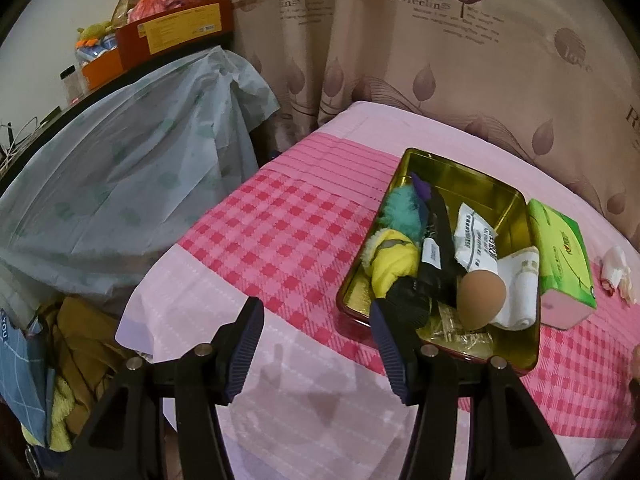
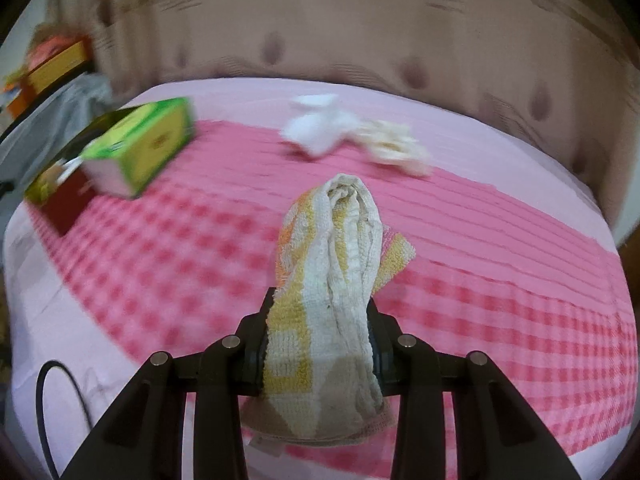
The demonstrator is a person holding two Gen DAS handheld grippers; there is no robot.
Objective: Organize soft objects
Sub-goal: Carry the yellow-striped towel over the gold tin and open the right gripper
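My right gripper [image 2: 318, 316] is shut on a bunched white, yellow and orange towel [image 2: 332, 264], lifted above the pink checked cloth. Beyond it lie a white crumpled cloth [image 2: 316, 128] and a cream one [image 2: 394, 148]. In the left wrist view my left gripper [image 1: 316, 336] stands open with nothing between its fingers, just left of a gold tin [image 1: 508, 196]. The tin holds a teal pompom [image 1: 398, 212], a yellow plush [image 1: 394, 264], a black item [image 1: 438, 240], white packets [image 1: 476, 240], a rolled white cloth [image 1: 518, 284] and a tan egg-shaped ball [image 1: 482, 294].
A green tissue box [image 1: 560, 256] leans against the tin's right side; the tissue box [image 2: 140, 148] also shows at the left in the right wrist view. A pale plastic-covered pile [image 1: 120, 200] and shelf boxes [image 1: 176, 28] stand left. A curtain [image 1: 440, 60] hangs behind. A cable [image 2: 52, 400] loops at the near left.
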